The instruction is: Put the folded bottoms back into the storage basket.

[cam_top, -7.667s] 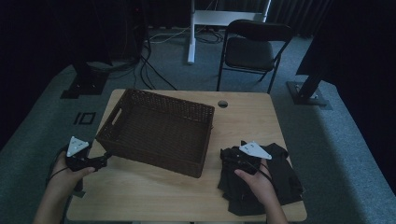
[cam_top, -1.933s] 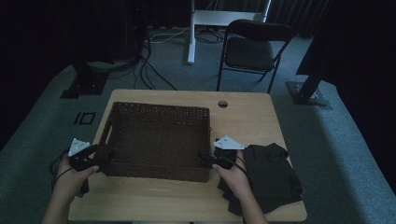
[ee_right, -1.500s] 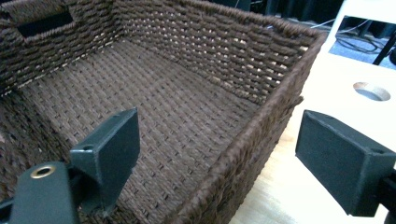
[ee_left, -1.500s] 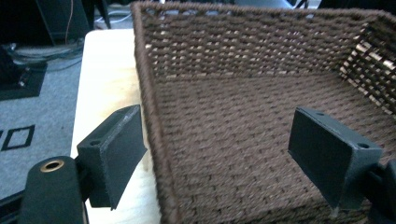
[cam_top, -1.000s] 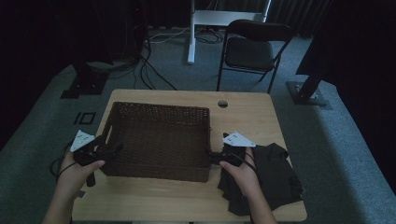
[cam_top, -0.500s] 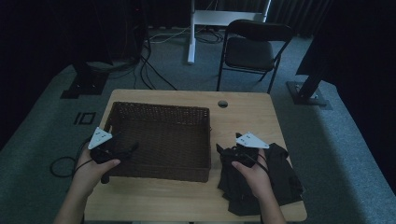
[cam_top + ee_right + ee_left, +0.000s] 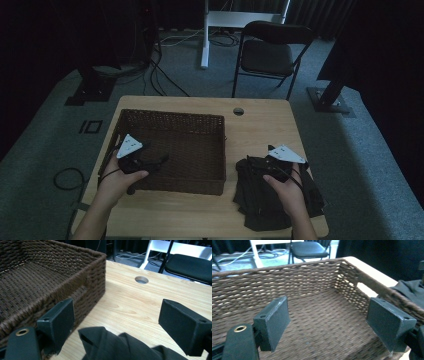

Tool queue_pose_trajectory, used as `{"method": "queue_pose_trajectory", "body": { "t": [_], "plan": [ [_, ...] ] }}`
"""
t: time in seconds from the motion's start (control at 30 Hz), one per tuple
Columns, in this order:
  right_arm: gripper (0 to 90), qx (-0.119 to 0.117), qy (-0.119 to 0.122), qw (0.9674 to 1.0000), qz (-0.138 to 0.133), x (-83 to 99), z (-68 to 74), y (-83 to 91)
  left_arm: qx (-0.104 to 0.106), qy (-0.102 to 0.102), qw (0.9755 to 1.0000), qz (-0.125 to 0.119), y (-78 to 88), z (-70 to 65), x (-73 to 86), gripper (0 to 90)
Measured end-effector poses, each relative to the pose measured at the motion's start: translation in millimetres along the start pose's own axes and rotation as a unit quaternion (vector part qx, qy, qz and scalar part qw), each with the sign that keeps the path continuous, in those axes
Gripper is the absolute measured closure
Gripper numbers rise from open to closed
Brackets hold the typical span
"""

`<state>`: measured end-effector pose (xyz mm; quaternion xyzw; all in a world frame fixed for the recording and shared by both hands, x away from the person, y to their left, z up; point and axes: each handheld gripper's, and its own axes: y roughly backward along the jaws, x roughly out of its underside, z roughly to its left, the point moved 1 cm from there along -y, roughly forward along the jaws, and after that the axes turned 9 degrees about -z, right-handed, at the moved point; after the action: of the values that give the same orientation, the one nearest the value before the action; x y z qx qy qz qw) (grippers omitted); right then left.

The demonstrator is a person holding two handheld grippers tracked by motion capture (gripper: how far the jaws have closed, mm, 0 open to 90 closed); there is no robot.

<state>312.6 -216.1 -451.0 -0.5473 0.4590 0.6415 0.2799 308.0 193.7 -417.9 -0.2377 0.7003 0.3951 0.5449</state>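
A dark brown wicker basket stands on the left half of the wooden table. My left gripper hovers over its left part, and in the left gripper view it is open with nothing between the jaws, above the basket's woven floor. A crumpled dark cloth lies to the right of the basket. My right gripper is over that cloth's near-left part. Its own view shows it open, with the cloth just below the jaws and the basket's corner to the left.
A round cable hole sits in the table near its far edge. Beyond the table stand a black folding chair and a white desk leg. Cables lie on the floor at the left. The cloth's edge shows past the basket's wall.
Both hands have left the basket's ends. The left gripper moved right to above the basket's inside, and the right gripper moved right to above the dark cloth. The basket has stayed put.
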Motion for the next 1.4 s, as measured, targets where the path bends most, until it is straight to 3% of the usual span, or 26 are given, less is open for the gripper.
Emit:
{"method": "queue_pose_trajectory", "body": {
  "t": [0.3, 0.77, 0.8, 1.0, 1.03, 1.4],
  "plan": [
    [12.3, 0.021, -0.007, 0.9997, 0.001, 7.5, -20.1, 17.2, 0.034, -0.018, 0.9992, 0.006, -20.7, -30.0, -6.5, 18.9],
    [12.1, 0.047, -0.013, 0.9988, 0.007, 18.3, -45.2, 37.9, 0.076, -0.027, 0.9967, 0.012, -45.7, -66.6, -9.0, 18.9],
    [12.0, 0.048, -0.015, 0.9987, 0.007, 19.5, -46.9, 39.1, 0.085, -0.030, 0.9959, 0.013, -50.3, -74.5, -10.1, 18.9],
    [12.1, 0.059, -0.020, 0.9980, 0.008, 28.1, -57.6, 47.5, 0.101, -0.035, 0.9942, 0.013, -59.6, -89.8, -13.0, 18.9],
    [12.0, 0.061, -0.020, 0.9979, 0.008, 29.9, -60.0, 49.3, 0.110, -0.033, 0.9933, 0.013, -64.8, -98.2, -14.3, 18.9],
    [11.9, 0.076, -0.030, 0.9966, 0.010, 44.7, -76.6, 61.4, 0.150, -0.043, 0.9876, 0.017, -89.9, -142.0, -14.1, 18.9]
  ]
}}
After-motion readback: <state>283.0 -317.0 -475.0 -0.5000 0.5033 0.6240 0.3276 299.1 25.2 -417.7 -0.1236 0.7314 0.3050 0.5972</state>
